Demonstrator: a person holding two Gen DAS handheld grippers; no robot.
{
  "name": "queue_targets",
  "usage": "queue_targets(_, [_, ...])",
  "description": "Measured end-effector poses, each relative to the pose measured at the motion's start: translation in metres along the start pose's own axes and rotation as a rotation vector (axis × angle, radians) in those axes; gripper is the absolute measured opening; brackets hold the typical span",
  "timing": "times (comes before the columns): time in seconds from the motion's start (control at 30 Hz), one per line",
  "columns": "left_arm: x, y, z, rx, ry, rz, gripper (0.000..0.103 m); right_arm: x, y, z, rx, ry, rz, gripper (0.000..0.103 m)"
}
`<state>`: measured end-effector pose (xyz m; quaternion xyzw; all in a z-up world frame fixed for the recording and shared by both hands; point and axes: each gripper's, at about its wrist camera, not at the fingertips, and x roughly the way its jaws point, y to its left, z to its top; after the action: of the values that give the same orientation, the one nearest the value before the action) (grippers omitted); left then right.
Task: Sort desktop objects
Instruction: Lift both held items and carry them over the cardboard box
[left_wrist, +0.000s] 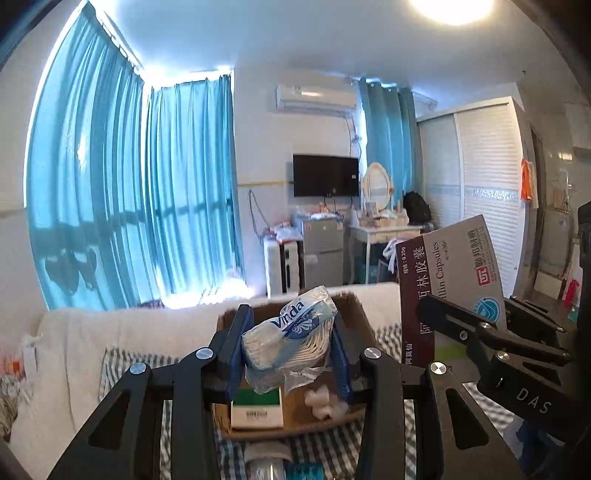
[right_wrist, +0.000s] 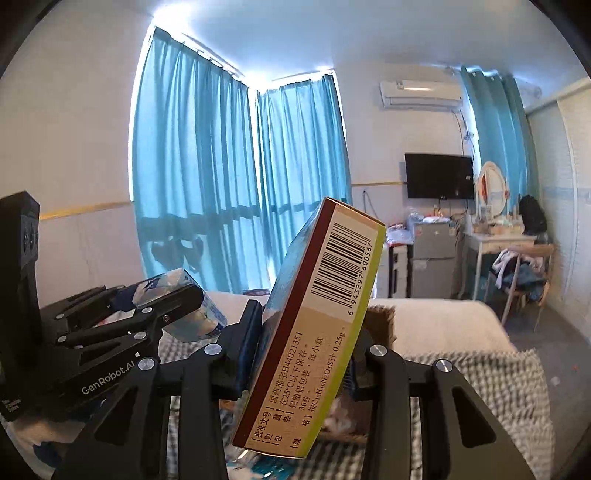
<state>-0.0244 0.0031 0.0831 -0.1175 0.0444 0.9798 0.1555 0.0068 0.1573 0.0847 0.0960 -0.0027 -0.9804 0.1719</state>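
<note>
My left gripper (left_wrist: 290, 350) is shut on a blue and white Vinda tissue pack (left_wrist: 291, 339) and holds it above an open cardboard box (left_wrist: 354, 314) on the bed. Inside the box lie a green and white carton (left_wrist: 258, 408) and cotton balls (left_wrist: 319, 400). My right gripper (right_wrist: 303, 347) is shut on a maroon and beige capsule box (right_wrist: 314, 332), tilted, barcode side up. That capsule box also shows at the right of the left wrist view (left_wrist: 443, 280), with the right gripper (left_wrist: 480, 332) clamped on it. The left gripper (right_wrist: 140, 314) with the tissue pack (right_wrist: 199, 317) shows at the left of the right wrist view.
The cardboard box sits on a grey checked blanket (left_wrist: 122, 369) over a white bed (left_wrist: 110, 328). More small items lie on the blanket just below the box (left_wrist: 273, 461). Blue curtains (left_wrist: 147, 184), a TV (left_wrist: 325, 175), a small fridge (left_wrist: 323, 251) and a dressing table (left_wrist: 384, 229) stand beyond.
</note>
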Motion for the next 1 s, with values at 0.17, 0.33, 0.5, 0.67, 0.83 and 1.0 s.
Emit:
queue_targets(0.17, [0.020, 0.009, 0.013, 0.005, -0.021, -0.009, 0.040, 0.015, -0.006, 0.018, 0.005, -0.030, -0.003, 0.037])
queue_targets(0.33, [0.038, 0.017, 0.023, 0.009, -0.031, 0.010, 0.040, 0.035, -0.013, 0.027, 0.003, -0.041, 0.004, 0.038])
queue_targets(0.5, [0.054, 0.022, 0.034, 0.015, -0.053, 0.015, 0.040, 0.060, -0.015, 0.031, -0.035, -0.033, 0.001, 0.038])
queue_targets(0.67, [0.078, 0.021, 0.034, 0.019, -0.055, 0.007, 0.040, 0.088, -0.026, 0.011, -0.035, 0.011, -0.014, 0.038])
queue_targets(0.83, [0.110, 0.030, 0.011, -0.004, -0.011, -0.002, 0.040, 0.120, -0.039, -0.015, -0.022, 0.085, -0.020, 0.038])
queue_targets(1.0, [0.142, 0.040, -0.017, -0.029, 0.051, 0.002, 0.040, 0.158, -0.056, -0.039, 0.003, 0.179, -0.027, 0.030])
